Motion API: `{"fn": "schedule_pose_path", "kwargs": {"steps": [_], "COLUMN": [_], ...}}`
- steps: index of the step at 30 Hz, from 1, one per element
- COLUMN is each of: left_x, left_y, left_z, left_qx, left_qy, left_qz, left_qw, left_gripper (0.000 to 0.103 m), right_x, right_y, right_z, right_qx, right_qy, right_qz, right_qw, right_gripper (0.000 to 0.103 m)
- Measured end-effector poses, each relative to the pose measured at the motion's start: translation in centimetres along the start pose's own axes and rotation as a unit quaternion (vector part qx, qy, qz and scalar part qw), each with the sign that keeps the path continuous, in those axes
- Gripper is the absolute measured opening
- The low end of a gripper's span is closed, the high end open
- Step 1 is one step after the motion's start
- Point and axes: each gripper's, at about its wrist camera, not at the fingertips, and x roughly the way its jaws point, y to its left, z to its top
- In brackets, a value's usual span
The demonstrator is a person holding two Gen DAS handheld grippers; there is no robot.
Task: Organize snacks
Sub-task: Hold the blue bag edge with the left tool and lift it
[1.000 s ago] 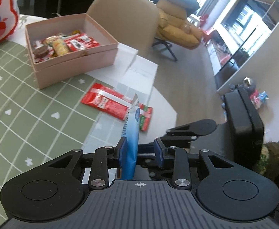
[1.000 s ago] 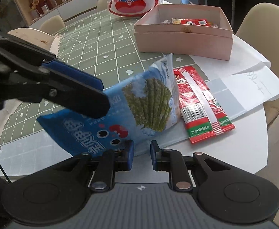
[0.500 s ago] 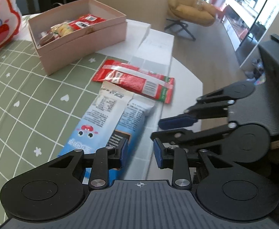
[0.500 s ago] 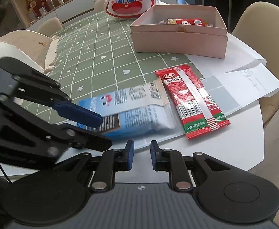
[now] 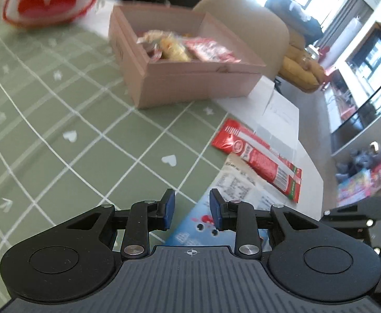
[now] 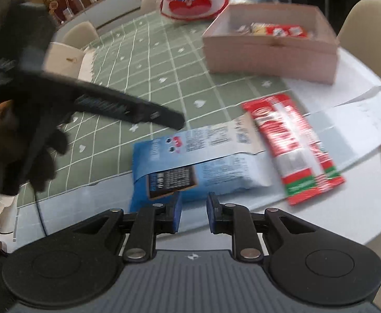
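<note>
The blue bag (image 6: 203, 161) has been let go and now lies flat on the bench (image 6: 347, 208), just ahead of the right tongs (image 6: 193, 212). A second ago it was held up in the air by the left tongs (image 5: 189, 210). Half a second ago it was already laid down. Now the left tongs have been pulled back and turned toward the pink box (image 5: 190, 83), and only a corner of the bag is seen under them. Both tongs are spread a little, and nothing is pinched in either one.

The red pack (image 6: 295, 146) is seen right beside the far end of the bag, touching it or almost so. Other snacks are already kept in the box, far ahead of both tongs.

So the bag has not been put away yet. It was probably only turned over. It is guessed that the bag or the red pack must be picked up next and carried to the box.
</note>
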Motion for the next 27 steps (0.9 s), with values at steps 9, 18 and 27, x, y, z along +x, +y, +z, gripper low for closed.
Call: {"fn": "schedule_pose_path", "kwargs": {"steps": [9,18,27], "left_x": [0.4,-3.9,-4.1], "left_y": [0.4,-4.4,-6.1], "left_z": [0.9,0.3,0.1], "left_qx": [0.003,0.061,0.049], "left_qy": [0.065,0.033,0.046], "left_qz": [-0.082,-0.102,-0.125], "left_qw": [0.9946,0.9924,0.9899], "left_gripper": [0.049,0.050,0.041], "right_x": [0.9,-0.2,-0.7], "right_y": [-0.7,-1.6,-1.7], "right_z": [0.4,-0.9,-1.8], "right_qx": [0.016,-0.024,-0.050], "right_qy": [0.003,-0.017,-0.034], "right_qz": [0.000,-0.015,-0.033], "right_qw": [1.000,0.999,0.998], "right_gripper": [0.022,0.022,0.022]}}
